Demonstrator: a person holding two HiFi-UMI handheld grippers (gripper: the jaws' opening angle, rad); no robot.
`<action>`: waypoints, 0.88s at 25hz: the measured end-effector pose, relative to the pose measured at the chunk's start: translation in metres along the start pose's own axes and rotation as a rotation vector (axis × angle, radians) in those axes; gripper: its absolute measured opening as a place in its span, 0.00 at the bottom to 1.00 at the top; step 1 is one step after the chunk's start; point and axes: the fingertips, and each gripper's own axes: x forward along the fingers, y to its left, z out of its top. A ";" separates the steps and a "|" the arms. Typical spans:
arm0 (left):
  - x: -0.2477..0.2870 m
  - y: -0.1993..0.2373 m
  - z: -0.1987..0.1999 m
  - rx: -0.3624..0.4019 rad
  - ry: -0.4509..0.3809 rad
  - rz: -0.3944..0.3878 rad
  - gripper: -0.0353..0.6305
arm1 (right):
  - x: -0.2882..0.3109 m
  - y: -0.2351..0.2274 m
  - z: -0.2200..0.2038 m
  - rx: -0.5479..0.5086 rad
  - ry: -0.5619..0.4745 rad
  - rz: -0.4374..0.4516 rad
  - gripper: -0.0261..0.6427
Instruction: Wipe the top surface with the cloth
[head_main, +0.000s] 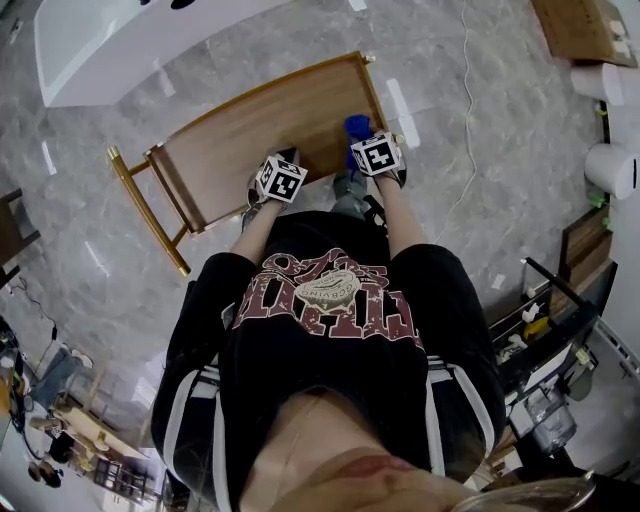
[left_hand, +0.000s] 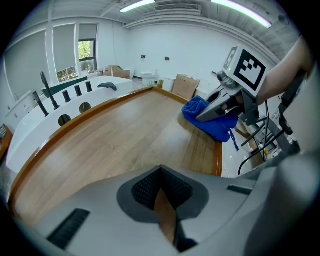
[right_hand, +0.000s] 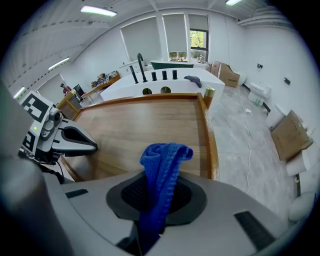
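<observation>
Legs (head_main: 150, 215): gold ones are showing at the far left of the head view, carrying the counter over the grey marble floor (head_main: 480, 150).

Left tongs (head_main: 285, 165): these are sitting over the counter's near edge, left of the cloth. In their own view (left_hand: 161, 172) the jaws are standing drawn together with nothing between them, and only a sliver of wood is showing behind. In the right gripper view (right_hand: 92, 145) they are pointing in from the left, well apart from the cloth.

Counter (head_main: 260, 120): the wooden top (left_hand: 115, 140) is lying bare apart from the cloth, with a raised orange-brown rim running round it (right_hand: 135, 125).

Cloth (head_main: 357, 127): the blue cloth is lying bunched on the counter by its right edge (left_hand: 212, 125), near the person. In the right gripper view it is rising in a fold out of the jaws (right_hand: 162, 160).

Right tongs (head_main: 375, 150): these are clamping the cloth between their jaws (right_hand: 159, 182) and are pressing down onto it from above in the left gripper view (left_hand: 200, 117).
</observation>
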 end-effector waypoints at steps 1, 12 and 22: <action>0.000 0.000 0.000 -0.008 -0.004 0.000 0.13 | -0.001 -0.004 -0.001 -0.001 0.006 -0.011 0.14; 0.000 -0.004 0.001 -0.068 -0.037 0.005 0.13 | -0.020 -0.038 -0.017 -0.033 0.052 -0.139 0.14; -0.003 -0.002 0.003 -0.102 -0.043 0.019 0.13 | -0.020 -0.038 -0.014 -0.086 0.063 -0.144 0.14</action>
